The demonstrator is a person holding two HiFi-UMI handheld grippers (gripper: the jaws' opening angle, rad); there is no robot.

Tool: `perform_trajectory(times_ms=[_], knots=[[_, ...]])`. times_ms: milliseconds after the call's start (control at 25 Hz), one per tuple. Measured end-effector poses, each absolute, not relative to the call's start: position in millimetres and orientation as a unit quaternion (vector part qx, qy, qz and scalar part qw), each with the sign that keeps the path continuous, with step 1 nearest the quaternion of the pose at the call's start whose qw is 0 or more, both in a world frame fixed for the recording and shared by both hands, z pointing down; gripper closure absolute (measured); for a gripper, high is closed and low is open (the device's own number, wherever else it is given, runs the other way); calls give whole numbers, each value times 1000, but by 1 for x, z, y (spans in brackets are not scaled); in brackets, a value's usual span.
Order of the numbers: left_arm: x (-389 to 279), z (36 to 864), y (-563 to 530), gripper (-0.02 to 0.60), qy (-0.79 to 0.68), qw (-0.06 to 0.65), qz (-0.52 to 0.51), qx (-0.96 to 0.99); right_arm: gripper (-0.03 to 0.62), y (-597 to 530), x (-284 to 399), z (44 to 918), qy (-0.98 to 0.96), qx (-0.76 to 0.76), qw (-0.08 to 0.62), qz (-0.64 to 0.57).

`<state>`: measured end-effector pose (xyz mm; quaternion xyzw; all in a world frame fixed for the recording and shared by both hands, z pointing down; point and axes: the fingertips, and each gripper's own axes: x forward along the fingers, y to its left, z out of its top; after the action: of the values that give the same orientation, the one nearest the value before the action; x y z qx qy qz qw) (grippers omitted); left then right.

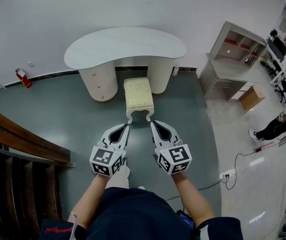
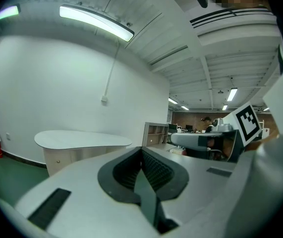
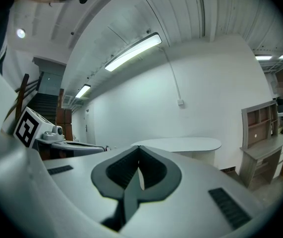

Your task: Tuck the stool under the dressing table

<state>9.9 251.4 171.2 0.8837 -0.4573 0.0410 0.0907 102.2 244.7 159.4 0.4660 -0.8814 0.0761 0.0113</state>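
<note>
The white dressing table (image 1: 125,44) with a kidney-shaped top stands against the back wall. The cream cushioned stool (image 1: 138,96) stands on the floor in front of its knee gap, with only its far end at the table's front edge. My left gripper (image 1: 127,126) and right gripper (image 1: 152,123) are both shut and empty. They point at the stool's near end, one by each near leg; I cannot tell whether they touch it. The table shows beyond the shut jaws in the left gripper view (image 2: 82,139) and the right gripper view (image 3: 181,144). The stool is hidden in both.
A red fire extinguisher (image 1: 22,77) stands by the wall at the left. A wooden stair railing (image 1: 17,144) runs along the left. At the right are a grey shelf desk (image 1: 233,59), a cardboard box (image 1: 252,96), a person (image 1: 283,121), and a power strip (image 1: 228,174) with cables.
</note>
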Motion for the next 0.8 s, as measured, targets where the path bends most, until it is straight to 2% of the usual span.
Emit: perform_trajectory(times_ms=[800], knots=[[-53, 179, 62, 566, -424, 132, 19, 896, 579, 62, 38, 171, -872, 478, 52, 91]])
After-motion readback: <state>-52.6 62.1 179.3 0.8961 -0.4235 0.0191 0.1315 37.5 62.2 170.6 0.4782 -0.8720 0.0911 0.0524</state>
